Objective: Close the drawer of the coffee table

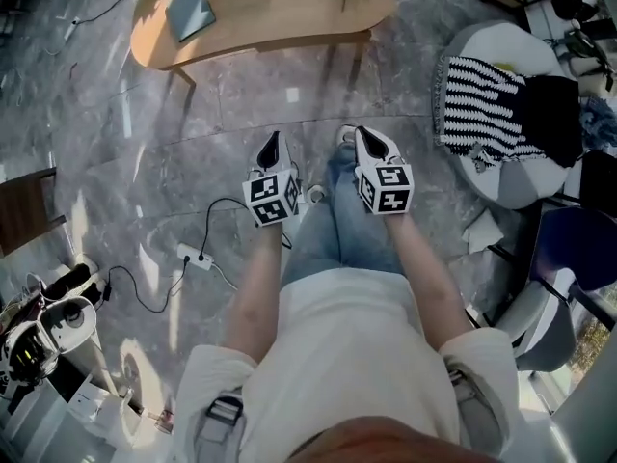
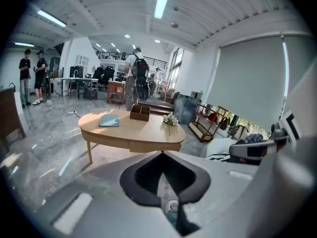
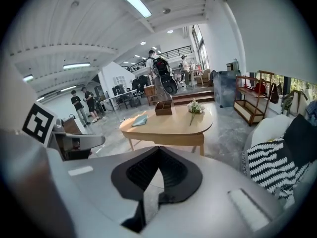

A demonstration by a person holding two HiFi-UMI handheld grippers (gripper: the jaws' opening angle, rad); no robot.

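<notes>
Above a grey marble floor (image 1: 116, 143), a standing person holds 2 grippers side by side in front of their thighs, both aimed forward and down toward the coffee table (image 1: 280, 13). The left gripper (image 1: 274, 141) has its jaws pressed together with nothing between them, and the right gripper (image 1: 370, 141) is the same. Neither touches anything, so this looks like a neutral carrying pose, not a push. The table stands well apart from both, with bare floor between. Its drawer (image 2: 148, 145) shows in the left gripper view as a front panel under the near edge. It looks about level with that edge, though I cannot tell whether a small gap remains. On top sit 1 blue notebook (image 1: 190, 10), 1 wooden box (image 2: 140, 112) and some flowers (image 2: 171, 119), all back from the near edge. To the right, a pale seat (image 1: 511, 186) draped with a striped blanket (image 1: 482, 114) narrows the path. To the left, a cable and power strip (image 1: 198, 257) lie across the floor.
</notes>
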